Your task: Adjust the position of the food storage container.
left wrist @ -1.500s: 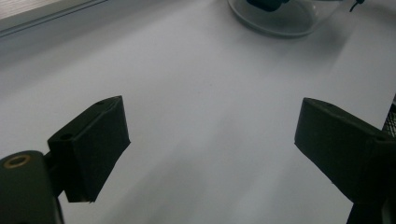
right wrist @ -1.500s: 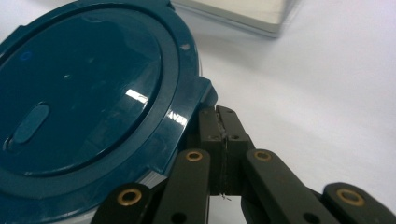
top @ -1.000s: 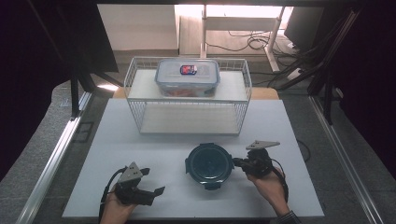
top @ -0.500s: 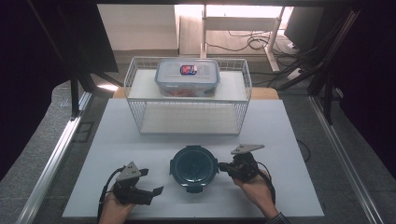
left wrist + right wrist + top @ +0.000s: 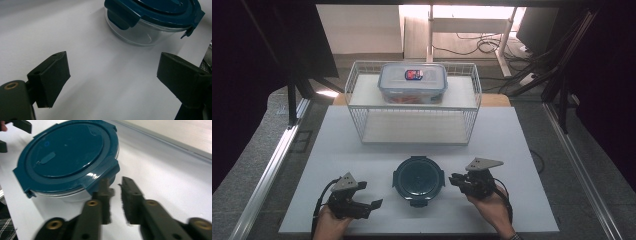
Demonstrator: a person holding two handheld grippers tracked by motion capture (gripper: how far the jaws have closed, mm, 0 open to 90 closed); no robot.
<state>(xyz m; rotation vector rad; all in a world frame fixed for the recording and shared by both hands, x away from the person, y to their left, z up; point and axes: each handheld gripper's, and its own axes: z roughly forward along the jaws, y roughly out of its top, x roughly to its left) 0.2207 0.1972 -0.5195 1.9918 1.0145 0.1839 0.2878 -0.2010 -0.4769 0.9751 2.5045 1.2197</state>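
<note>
A broad white table (image 5: 512,145) fills the space ahead. Toward its far edge sits a white wire basket rack (image 5: 414,125), and on the rack's upper shelf rests a clear rectangular plastic box with a snap-on lid (image 5: 412,82).

Nearer the person, in the middle of the table's front half, stands a round clear glass container with a dark teal clip-on lid (image 5: 418,180) — upright, lid on, its side tabs folded down in both gripper views.

To its left, the left gripper (image 5: 368,204) is held low over the table, a hand (image 5: 329,225) behind it; its two black jaws are spread wide with nothing but bare table between them, and the container lies just beyond.

On the other side the right gripper (image 5: 454,178) points at the container's rim — its jaws are drawn nearly together, a narrow gap left, holding nothing. Their tips sit just beside a lid tab; whether they touch it I cannot tell.
</note>
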